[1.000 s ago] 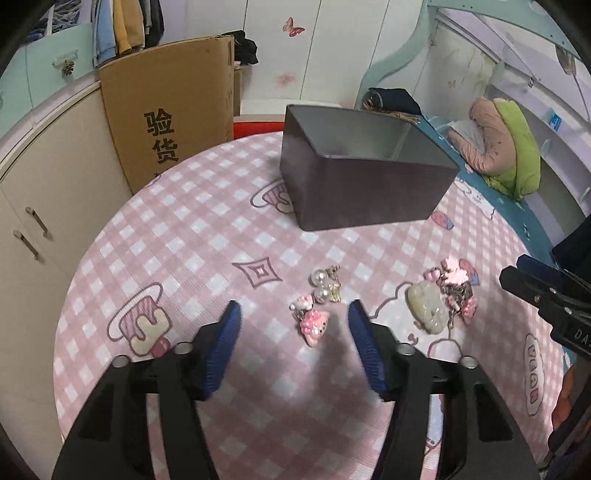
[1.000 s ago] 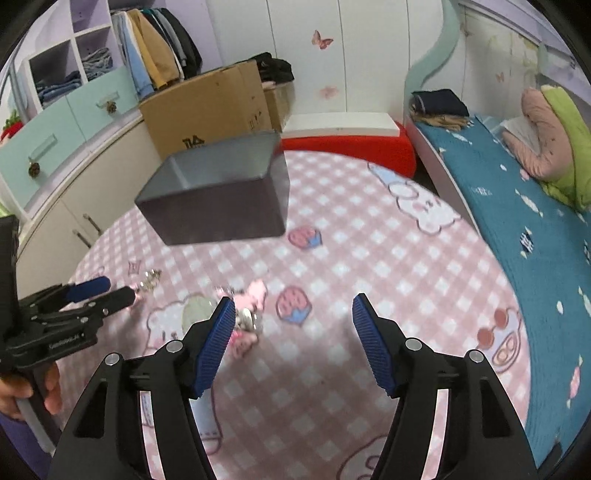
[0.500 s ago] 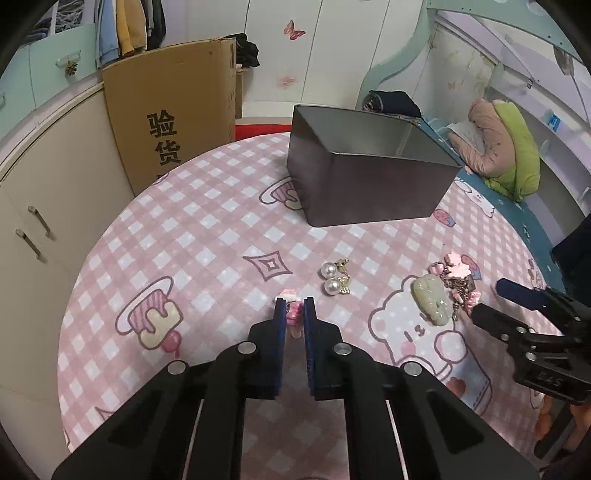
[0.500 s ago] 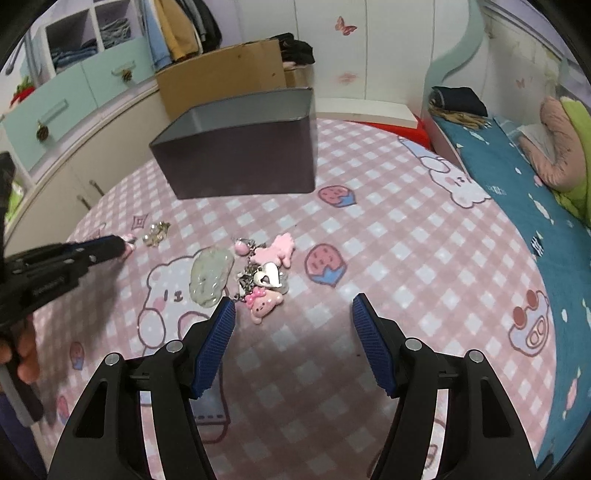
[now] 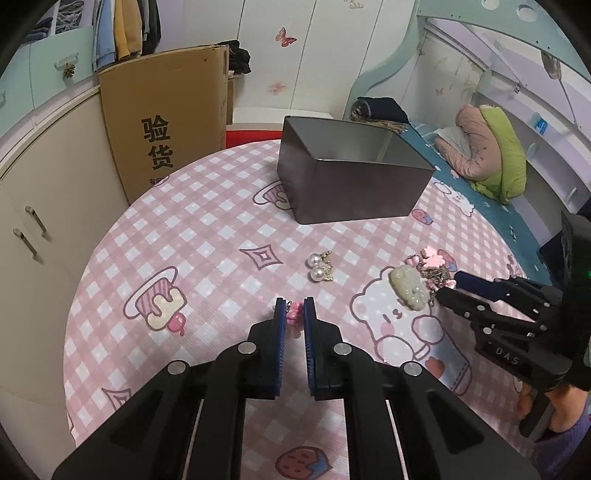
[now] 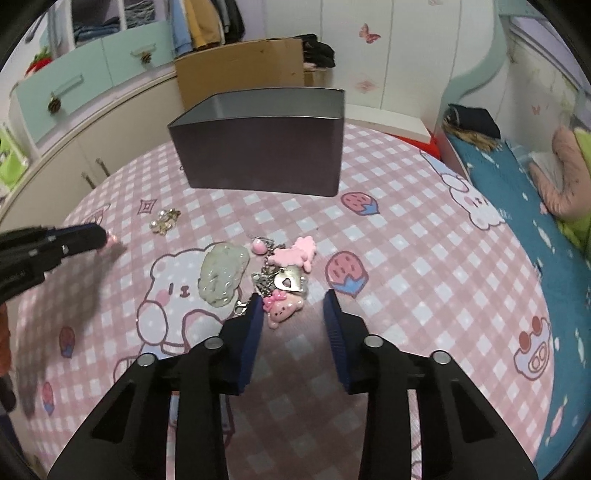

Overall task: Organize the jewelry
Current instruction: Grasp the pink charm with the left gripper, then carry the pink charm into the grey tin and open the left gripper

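I'm working in a child's bedroom at home: a bed with a teal cartoon sheet (image 6: 517, 192) runs along the right, butterfly stickers (image 5: 286, 36) dot the white wardrobe doors, clothes hang above mint drawers (image 6: 110, 62), and my round table wears a pink checked cartoon tablecloth (image 5: 207, 229).

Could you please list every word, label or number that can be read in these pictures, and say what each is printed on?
"验货" in large black characters on the cardboard box.
A smaller line of print below it on the same box, too small and partly cut off to read.
"DAS" on the body of the right tool; any further letters are out of view.
Nothing readable on the tin, the tablecloth or the charms.
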Available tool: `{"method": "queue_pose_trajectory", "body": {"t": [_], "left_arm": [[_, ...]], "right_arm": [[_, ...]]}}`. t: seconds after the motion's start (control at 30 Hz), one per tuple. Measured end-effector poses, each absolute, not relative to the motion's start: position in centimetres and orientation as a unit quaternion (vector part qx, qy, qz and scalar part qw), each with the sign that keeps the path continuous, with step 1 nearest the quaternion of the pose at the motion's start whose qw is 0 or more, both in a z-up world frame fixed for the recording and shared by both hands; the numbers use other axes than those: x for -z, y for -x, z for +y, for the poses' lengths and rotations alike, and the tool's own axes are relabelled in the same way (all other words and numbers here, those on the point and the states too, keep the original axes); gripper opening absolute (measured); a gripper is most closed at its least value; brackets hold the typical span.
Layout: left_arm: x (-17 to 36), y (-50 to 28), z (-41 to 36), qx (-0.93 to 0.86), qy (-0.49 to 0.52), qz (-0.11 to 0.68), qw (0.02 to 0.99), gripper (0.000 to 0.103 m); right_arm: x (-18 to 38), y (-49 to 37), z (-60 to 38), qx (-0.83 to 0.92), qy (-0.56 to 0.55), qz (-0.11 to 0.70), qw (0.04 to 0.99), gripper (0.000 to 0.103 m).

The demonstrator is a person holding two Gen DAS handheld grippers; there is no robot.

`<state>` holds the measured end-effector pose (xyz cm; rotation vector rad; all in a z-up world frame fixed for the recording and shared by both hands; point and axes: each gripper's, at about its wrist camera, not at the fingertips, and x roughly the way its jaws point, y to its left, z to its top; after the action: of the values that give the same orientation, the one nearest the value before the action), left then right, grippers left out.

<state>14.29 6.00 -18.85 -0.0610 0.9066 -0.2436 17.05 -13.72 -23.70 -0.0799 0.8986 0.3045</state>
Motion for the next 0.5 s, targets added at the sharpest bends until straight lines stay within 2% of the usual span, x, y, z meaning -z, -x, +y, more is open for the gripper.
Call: {"method": "queue_pose_trajectory", "body": {"t": [0.03,0.5], "left_arm": [[18.8,-14.3,6.0,0.118,0.030,0.437,0.891,0.008],[16.6,-13.1,4.7,0.144,0.030,0.417,0.897,0.008]], "right_arm": [[23.7,-17.1,-13.7,-0.147,0.039,0.431,0.889,0.023],[20.4,-14.8,-16.8,-0.139,-0.002,0.405,0.904,0.023]]}}
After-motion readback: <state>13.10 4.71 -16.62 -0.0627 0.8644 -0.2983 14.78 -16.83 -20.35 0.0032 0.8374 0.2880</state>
